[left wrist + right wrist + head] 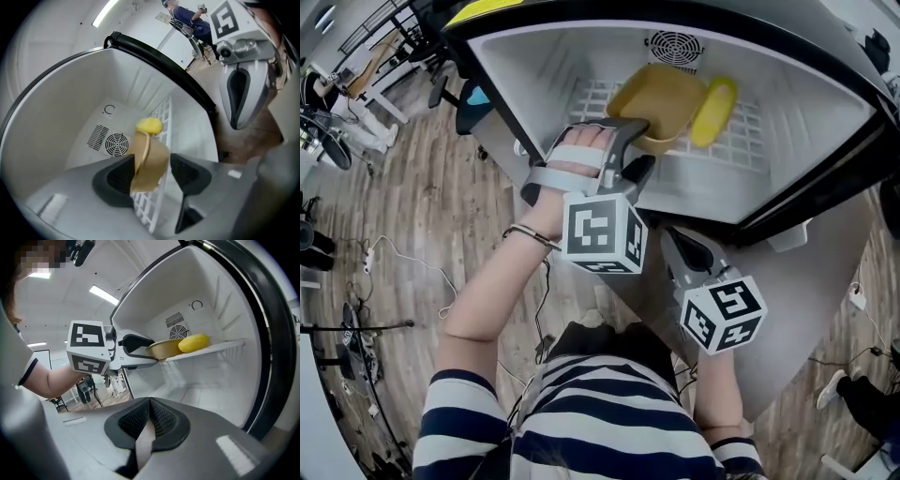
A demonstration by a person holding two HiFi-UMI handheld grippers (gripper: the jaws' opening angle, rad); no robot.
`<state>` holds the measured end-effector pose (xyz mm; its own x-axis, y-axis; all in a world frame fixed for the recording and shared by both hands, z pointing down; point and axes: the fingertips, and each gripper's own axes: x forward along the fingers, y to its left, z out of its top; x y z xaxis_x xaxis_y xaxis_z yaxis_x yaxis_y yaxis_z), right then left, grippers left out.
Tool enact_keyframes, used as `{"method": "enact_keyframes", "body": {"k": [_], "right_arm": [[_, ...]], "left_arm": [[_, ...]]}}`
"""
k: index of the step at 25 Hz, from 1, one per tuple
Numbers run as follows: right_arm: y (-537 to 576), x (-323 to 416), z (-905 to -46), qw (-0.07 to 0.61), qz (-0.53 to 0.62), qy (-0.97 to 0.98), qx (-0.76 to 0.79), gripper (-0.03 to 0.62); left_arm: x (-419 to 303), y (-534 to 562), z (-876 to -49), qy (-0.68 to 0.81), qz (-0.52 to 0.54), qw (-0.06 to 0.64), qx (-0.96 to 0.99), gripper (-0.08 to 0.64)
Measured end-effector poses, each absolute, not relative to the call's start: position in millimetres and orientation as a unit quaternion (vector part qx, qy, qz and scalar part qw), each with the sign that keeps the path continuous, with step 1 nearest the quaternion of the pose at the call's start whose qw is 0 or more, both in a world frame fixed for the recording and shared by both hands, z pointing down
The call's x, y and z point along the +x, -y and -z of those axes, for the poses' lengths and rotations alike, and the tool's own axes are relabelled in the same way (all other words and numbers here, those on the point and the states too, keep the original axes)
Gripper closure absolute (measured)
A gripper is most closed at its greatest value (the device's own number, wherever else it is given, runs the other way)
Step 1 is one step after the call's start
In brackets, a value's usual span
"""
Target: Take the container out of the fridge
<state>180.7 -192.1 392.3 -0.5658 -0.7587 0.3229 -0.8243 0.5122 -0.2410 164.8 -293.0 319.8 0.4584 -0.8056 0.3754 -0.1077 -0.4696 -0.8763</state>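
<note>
The left claw (150, 171) is inside the open fridge (534, 66) with the near wall of the tan container (664, 101) between its jaws. In the left gripper view both pads seem to lie against that wall, one inside the rim and one outside, so I judge the grip made, though only on a thin edge. The container sits on the wire shelf (745, 145) straight ahead of this claw. A yellow oblong thing (713, 110) lies just beside it, to the claw's right and a little farther in, so close that I cannot tell whether they touch. The right claw (149, 420) is closed on nothing and hangs outside the fridge, lower than the shelf and to the right of the left claw. The step in hand is the withdrawal. Doing it well probably means raising the near edge only slightly so the base clears the wires, then drawing straight back along the claw's own line. Swinging sideways could drag the yellow thing along or knock it off the shelf. A one-wall pinch lets the far side droop, so a firm squeeze and a slow, level pull seem wise; whether anything lies inside cannot be seen. The free right claw could come up under the base once the container passes the shelf's front edge.
</note>
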Motion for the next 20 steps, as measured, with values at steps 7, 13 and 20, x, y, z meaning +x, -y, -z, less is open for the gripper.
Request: {"method": "enact_keyframes", "body": {"k": [7, 13, 20], "right_arm": [[196.9, 182.4, -398.9, 0.088, -0.192, 0.869, 0.447, 0.594], [195.7, 184.4, -401.4, 0.086, -0.198, 0.871, 0.442, 0.594], [199.5, 188.5, -405.9, 0.082, -0.204, 0.869, 0.443, 0.594]], "left_arm": [[168.6, 301.5, -324.2, -0.295, 0.436, 0.415, -0.742, 0.56], [170.1, 303.5, -328.8, -0.288, 0.451, 0.429, -0.728, 0.56], [171.2, 305.5, -331.3, -0.267, 0.45, 0.447, -0.726, 0.56]]}}
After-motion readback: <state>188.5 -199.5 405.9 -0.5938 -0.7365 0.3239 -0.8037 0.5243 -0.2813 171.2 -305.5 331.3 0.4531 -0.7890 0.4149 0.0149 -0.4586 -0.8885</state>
